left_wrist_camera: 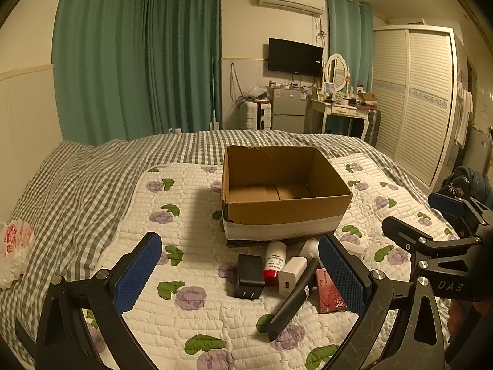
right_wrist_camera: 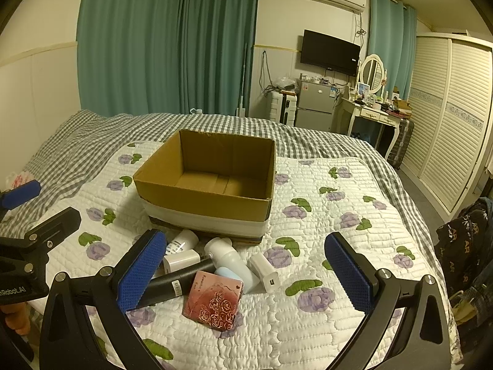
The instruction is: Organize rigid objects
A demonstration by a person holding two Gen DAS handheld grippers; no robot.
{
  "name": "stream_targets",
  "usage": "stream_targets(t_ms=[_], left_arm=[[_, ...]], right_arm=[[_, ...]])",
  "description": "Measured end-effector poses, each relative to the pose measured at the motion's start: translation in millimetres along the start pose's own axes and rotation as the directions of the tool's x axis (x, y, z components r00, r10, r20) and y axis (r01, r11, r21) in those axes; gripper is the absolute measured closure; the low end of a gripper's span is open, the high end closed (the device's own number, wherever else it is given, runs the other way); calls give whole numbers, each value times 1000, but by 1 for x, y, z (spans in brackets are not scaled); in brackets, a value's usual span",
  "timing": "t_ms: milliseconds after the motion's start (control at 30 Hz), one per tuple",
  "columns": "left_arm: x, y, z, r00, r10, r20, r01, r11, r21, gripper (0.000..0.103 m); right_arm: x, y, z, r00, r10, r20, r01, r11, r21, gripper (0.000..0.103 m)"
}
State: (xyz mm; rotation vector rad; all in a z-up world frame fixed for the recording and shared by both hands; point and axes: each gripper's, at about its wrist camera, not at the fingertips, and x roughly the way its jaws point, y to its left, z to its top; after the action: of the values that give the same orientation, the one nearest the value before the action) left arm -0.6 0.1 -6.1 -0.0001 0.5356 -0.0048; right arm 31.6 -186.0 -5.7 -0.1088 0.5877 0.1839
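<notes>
A bedroom with teal curtains (right_wrist_camera: 166, 40) and a louvred wardrobe (right_wrist_camera: 450, 117) frames a bed (right_wrist_camera: 77, 141) spread with a grey checked cover, over which lies a white quilted mat (right_wrist_camera: 323, 215) printed with purple flowers, soft and ribbed. On the mat sits an open cardboard box (right_wrist_camera: 209, 203), rectangular, plain brown inside with a white band round its lower wall, and nothing shows in it; quilt lies bare on its left and right, and a broad free stretch runs from the box to the bed's right edge. Just in front of the box's near wall the rigid objects lie bunched, several touching: a black plug adapter (left_wrist_camera: 248, 276), matte and blocky, a white tube with a red cap (left_wrist_camera: 273, 263), a white charger cube (left_wrist_camera: 291, 274), a long black cylindrical handle (left_wrist_camera: 292, 299) lying slantwise, a pink box embossed with roses (right_wrist_camera: 214, 303), a smooth white bottle (right_wrist_camera: 228, 257) and a second white charger (right_wrist_camera: 266, 273). The left gripper (left_wrist_camera: 240, 273) hangs over the cluster with its blue textured fingers (left_wrist_camera: 138, 274) spread wide and nothing between them. The right gripper (right_wrist_camera: 246, 274) hangs likewise, its fingers (right_wrist_camera: 349, 273) wide apart and bare, the pink box below the gap. Near quilt in front of the cluster lies free.
</notes>
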Motion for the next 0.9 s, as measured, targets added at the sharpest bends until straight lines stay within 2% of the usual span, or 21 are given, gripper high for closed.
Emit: stream_targets(t_ms=[400,533,700,900], left_arm=[[6,1,-4,1000,-21,-13,21,1000,-11,0],[22,0,-15,998,-13,-59,12,1000,-13,1],[45,-9,-35,992,-44,-117,46,999,17,2],[76,-36,-65,968,-96,-232,118,989,86,3]], right_arm=[[6,2,-1,999,-12,-32,11,1000,-7,0],[19,0,-7,997,-23,-75,23,1000,-5,0],[40,-3,-18,988,-30,-150,32,999,8,0],[63,-6,-33,973,-49,-227,53,998,13,0]])
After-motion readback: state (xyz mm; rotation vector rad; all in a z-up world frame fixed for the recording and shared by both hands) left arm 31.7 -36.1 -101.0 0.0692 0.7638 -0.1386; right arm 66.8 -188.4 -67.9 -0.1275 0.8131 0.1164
